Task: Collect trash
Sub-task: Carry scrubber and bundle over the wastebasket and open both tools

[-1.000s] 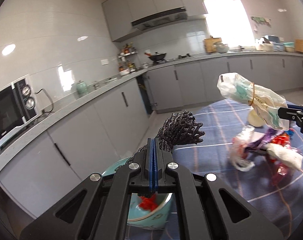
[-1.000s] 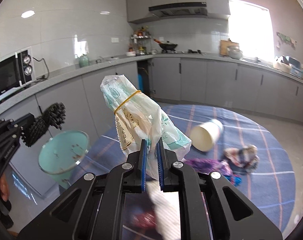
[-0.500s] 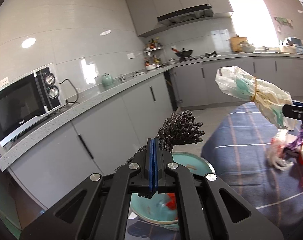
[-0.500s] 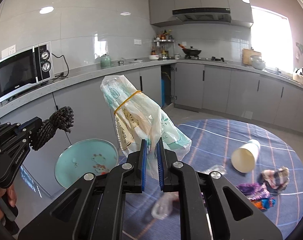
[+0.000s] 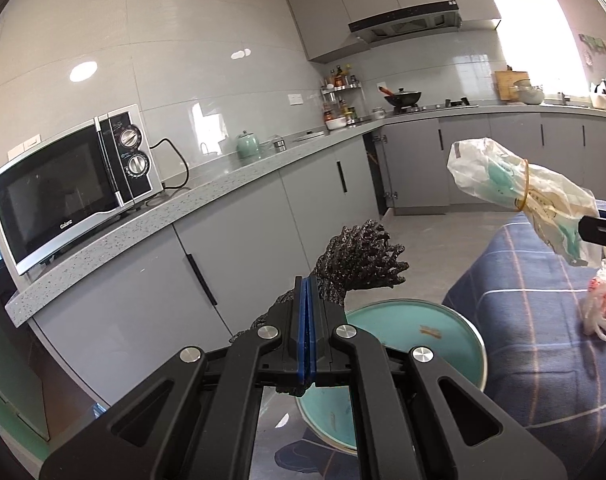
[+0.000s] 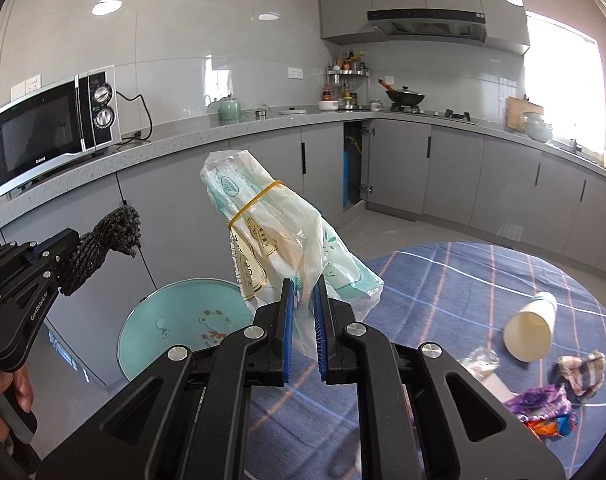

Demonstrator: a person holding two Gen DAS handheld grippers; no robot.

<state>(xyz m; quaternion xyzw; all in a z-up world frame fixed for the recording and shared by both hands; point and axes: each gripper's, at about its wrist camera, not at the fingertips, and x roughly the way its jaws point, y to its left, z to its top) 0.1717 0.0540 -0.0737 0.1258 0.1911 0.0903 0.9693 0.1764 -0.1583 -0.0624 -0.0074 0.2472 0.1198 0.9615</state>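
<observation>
Kitchen with grey cabinets and pale tiled walls; a microwave (image 5: 71, 184) sits on the long counter at far left, a mint teapot (image 5: 248, 146) further along, a wok (image 5: 403, 98) on the stove toward the back.

Left wrist view: left claw (image 5: 307, 300) is fully closed, blue pads together, pinching a black knobbly mesh wad (image 5: 361, 266). The wad sticks out past the fingertips and fans up and to the right of them; a bit also hangs below the pads. Directly under the claw is a round teal bin (image 5: 455, 336), mouth up, a scrap or print inside, cannot tell which. Right of the bin is the desk (image 5: 535, 328) in a blue plaid cloth, with a crumpled clear wrapper (image 5: 601, 312) at the right edge.

Right wrist view: left claw (image 6: 69, 242) shows at far left with the same wad poking up-right, a hand (image 6: 17, 386) on its grip below. The bin (image 6: 151, 344) sits between the two claws, below both. Right claw (image 6: 303, 292) is nearly closed, clamped on the lower end of a clear plastic bag (image 6: 263, 224) with teal print and a yellow rubber band around it. The bag stands up and leans left above the fingertips, held in the air just right of the bin. On the desk to the right: a tipped paper cup (image 6: 529, 334), a crumpled clear scrap (image 6: 479, 360), a checked wad (image 6: 581, 370), purple and orange wrappers (image 6: 543, 406).
</observation>
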